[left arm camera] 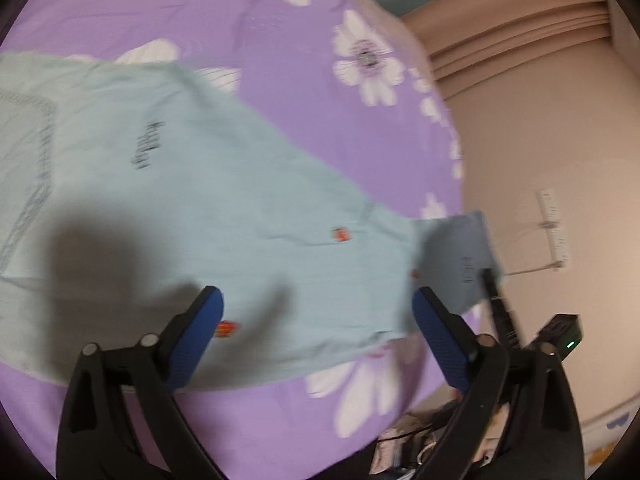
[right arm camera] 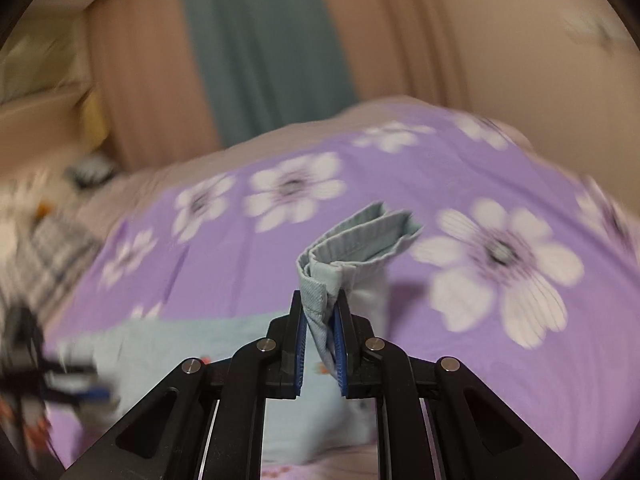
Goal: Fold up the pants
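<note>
The pants, pale blue with small orange marks, lie spread flat across the bed, whose purple cover carries big white flowers. The left tool hangs over them with its blue pads wide apart, released, gripping nothing; its shadow falls dark on the cloth. At the bed's edge one corner of the pants is lifted off the cover. And there's the right tool, clenched on that corner: a bunched, stitched hem stands up folded between the two pads, clear of the bed. In the right wrist view the rest of the pants trails low and left beneath the tool, and the left tool shows as a blur at the far left. Beige and teal curtains hang behind the bed.
</note>
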